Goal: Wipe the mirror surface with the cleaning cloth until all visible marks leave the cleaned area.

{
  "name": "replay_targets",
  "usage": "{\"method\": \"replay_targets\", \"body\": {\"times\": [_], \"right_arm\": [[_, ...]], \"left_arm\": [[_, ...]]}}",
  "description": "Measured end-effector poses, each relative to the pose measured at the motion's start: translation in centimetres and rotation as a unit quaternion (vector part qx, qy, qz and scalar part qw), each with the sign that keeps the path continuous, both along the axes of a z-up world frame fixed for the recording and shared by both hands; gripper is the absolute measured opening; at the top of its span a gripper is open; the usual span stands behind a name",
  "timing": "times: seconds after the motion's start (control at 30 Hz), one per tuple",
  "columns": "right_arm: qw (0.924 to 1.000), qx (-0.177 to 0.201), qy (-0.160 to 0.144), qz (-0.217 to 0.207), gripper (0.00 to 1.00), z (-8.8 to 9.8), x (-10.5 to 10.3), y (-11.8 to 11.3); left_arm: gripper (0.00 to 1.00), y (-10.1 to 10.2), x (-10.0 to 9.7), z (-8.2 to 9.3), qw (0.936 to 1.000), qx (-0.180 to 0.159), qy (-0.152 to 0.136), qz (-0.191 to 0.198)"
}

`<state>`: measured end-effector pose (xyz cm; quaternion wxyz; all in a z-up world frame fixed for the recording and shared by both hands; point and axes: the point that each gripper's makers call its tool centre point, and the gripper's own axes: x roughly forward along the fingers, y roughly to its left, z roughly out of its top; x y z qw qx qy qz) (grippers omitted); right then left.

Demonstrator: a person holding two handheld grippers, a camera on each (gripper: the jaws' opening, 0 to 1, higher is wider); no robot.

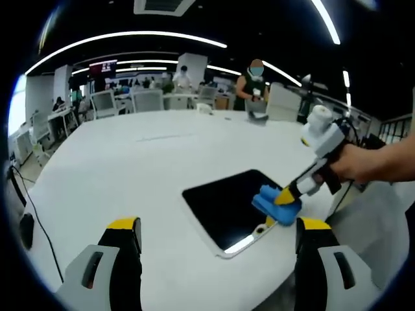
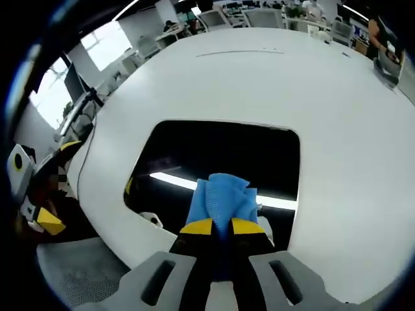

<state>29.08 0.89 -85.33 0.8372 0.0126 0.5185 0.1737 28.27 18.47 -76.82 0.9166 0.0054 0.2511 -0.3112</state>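
Left gripper view: looks across a broad white worktop [image 1: 149, 162] from behind the left claw [image 1: 217, 240], jaws spread wide with nothing between them, hovering short of the near edge. Ahead and to the right, a dark rounded-corner mirror [image 1: 224, 204] lying flat on the worktop near its right edge, a bright strip of ceiling light reflected at its near corner. On the mirror's right part, a bunched blue cleaning cloth [image 1: 271, 202] pressed against the glass, pinched in the yellow-tipped jaws of the right claw [image 1: 283, 197], reaching in from the right with a person's hand [image 1: 363, 162] around its handle. Far off across the room, chairs, desks and a standing person [image 1: 254, 84]; a black cable [image 1: 35, 214] trailing over the worktop's left edge.

Right gripper view: looks down along the right claw [image 2: 220, 227], jaws drawn close together and clamped on the cleaning cloth [image 2: 222, 197], blue folds bulging out past the yellow tips. Cloth resting on the near half of the mirror [image 2: 220, 152], just over a reflected light bar. Mirror surrounded by white worktop [image 2: 337, 116] on the far side and both flanks. At far left, beyond the worktop edge, the left claw [image 2: 48, 188] partly seen, low and well apart from the mirror; marks on the glass too faint to tell
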Motion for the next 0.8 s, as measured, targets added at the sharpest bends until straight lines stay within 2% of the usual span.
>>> {"method": "replay_targets", "body": {"times": [0.3, 0.53, 0.67, 0.8], "right_arm": [[0.9999, -0.003, 0.003, 0.014, 0.03, 0.0, -0.7, 0.1], [0.9998, -0.006, 0.005, 0.02, 0.03, -0.1, -1.3, 0.2], [0.9996, -0.01, -0.001, 0.027, 0.03, -0.1, -1.5, 0.2], [0.9996, -0.009, 0.008, 0.026, 0.03, 0.0, -1.4, 0.2]], "left_arm": [[1.0, -0.8, -0.6, -0.1, 1.0, -0.002, -0.002, 0.002], [1.0, -1.1, -0.9, -0.4, 0.9999, 0.012, -0.003, -0.003], [1.0, -1.7, -0.9, -0.4, 0.9991, 0.038, -0.013, -0.014], [1.0, -2.4, -0.8, -0.5, 0.9996, 0.02, -0.008, -0.016]]}}
